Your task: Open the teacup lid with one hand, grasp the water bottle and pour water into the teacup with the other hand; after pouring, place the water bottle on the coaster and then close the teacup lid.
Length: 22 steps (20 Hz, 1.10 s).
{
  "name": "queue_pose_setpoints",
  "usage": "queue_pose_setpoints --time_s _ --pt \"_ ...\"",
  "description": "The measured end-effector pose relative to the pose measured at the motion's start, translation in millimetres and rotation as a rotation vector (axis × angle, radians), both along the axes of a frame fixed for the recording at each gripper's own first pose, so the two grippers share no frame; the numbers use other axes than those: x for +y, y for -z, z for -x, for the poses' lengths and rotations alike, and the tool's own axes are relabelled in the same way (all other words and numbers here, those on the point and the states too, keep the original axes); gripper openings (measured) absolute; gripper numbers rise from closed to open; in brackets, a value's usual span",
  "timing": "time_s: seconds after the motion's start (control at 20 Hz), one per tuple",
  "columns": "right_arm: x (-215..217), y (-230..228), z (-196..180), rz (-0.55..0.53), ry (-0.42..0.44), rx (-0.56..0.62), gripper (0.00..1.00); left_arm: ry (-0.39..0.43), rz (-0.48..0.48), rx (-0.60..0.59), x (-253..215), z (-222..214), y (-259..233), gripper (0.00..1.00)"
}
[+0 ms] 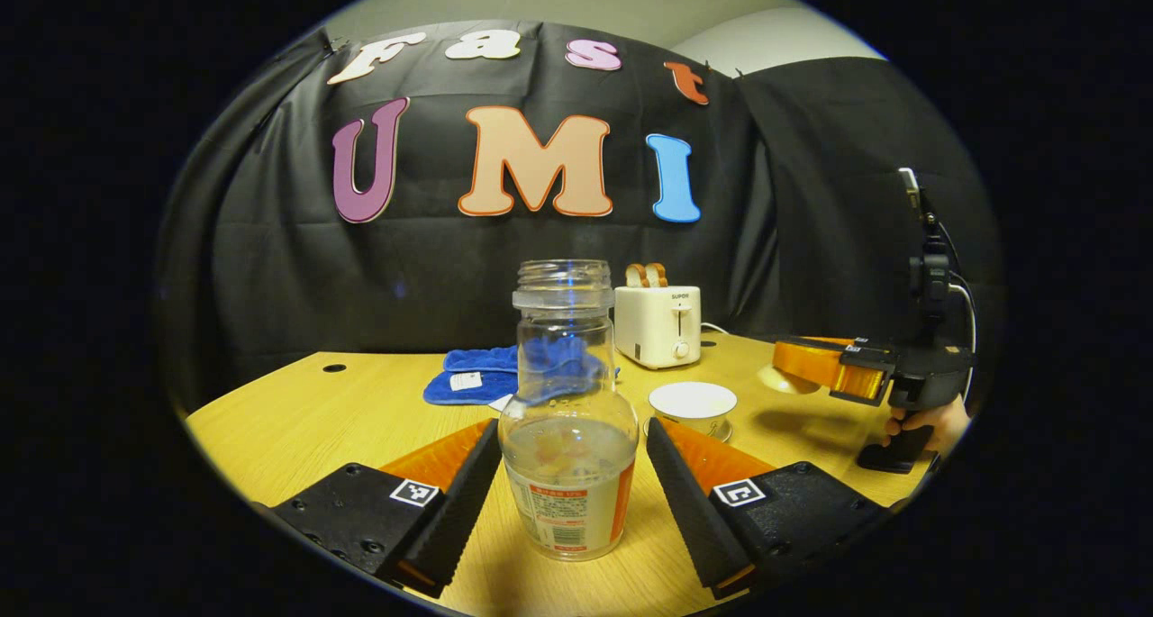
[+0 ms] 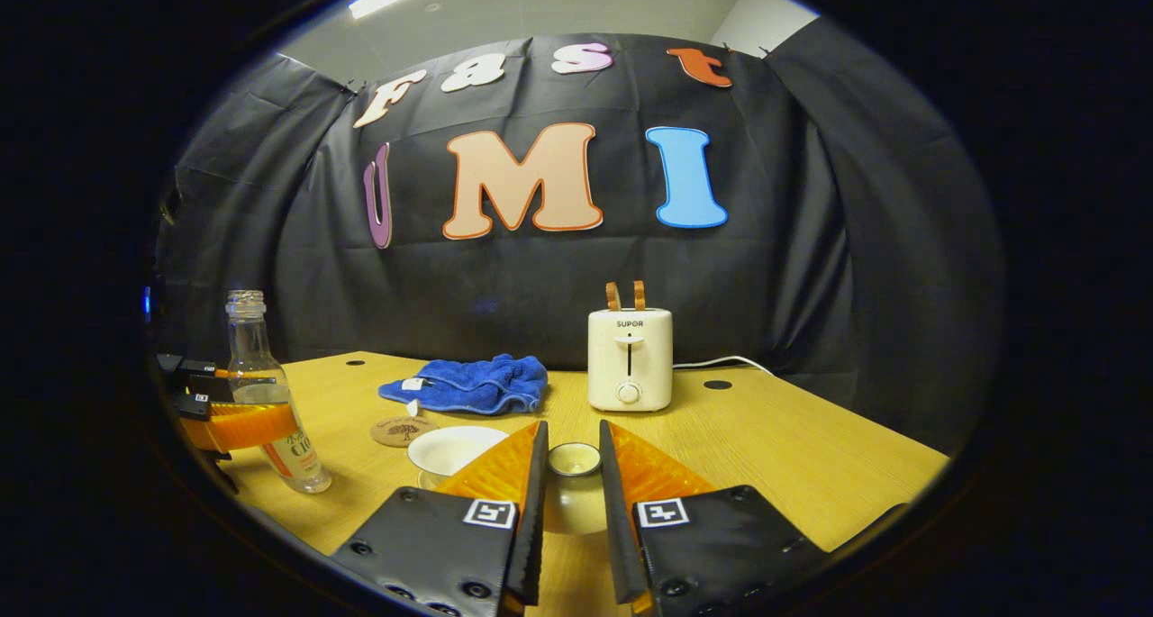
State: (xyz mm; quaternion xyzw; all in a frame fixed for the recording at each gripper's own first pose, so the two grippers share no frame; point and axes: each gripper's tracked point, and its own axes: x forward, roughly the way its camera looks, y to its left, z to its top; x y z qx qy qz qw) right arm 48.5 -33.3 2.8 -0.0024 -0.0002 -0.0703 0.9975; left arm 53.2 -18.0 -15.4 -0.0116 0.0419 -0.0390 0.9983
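toaster point(image 2: 630, 359) reads "supor" (water bottle point(image 1: 568, 419) label illegible).

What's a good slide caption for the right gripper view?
Right gripper shut on the teacup lid, lifted beside the open teacup, bottle at left.

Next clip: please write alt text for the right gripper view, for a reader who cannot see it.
The right tool grips the teacup lid between its fingers, just beside the open white teacup on a wooden table. At far left, the left tool flanks an uncapped glass water bottle. Behind lie a round coaster, a blue cloth and a toaster.
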Motion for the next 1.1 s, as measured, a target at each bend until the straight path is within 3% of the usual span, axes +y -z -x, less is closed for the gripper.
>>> queue_pose_setpoints --time_s 0.15,0.2,0.25,0.65,0.85,1.1 --pt "-2 -1 1 0.001 0.013 -0.002 0.34 0.005 -0.003 0.045 -2 -6 8 0.92" --pt "-3 -1 1 0.001 0.012 -0.002 0.34 0.009 -0.009 0.063 -2 -8 10 0.88" --pt "-3 -1 0 0.001 0.012 -0.002 0.34 0.015 -0.012 0.072 -3 -10 13 0.76" --pt "-7 -1 2 0.000 0.020 -0.001 0.34 -0.027 -0.064 0.082 10 -17 12 0.68" --pt "-16 -1 4 0.000 0.038 -0.002 0.34 -0.098 -0.228 0.074 35 -28 -4 0.68" --pt "-36 -2 6 0.002 0.077 -0.004 0.35 -0.174 -0.533 0.072 62 -45 -17 0.69"
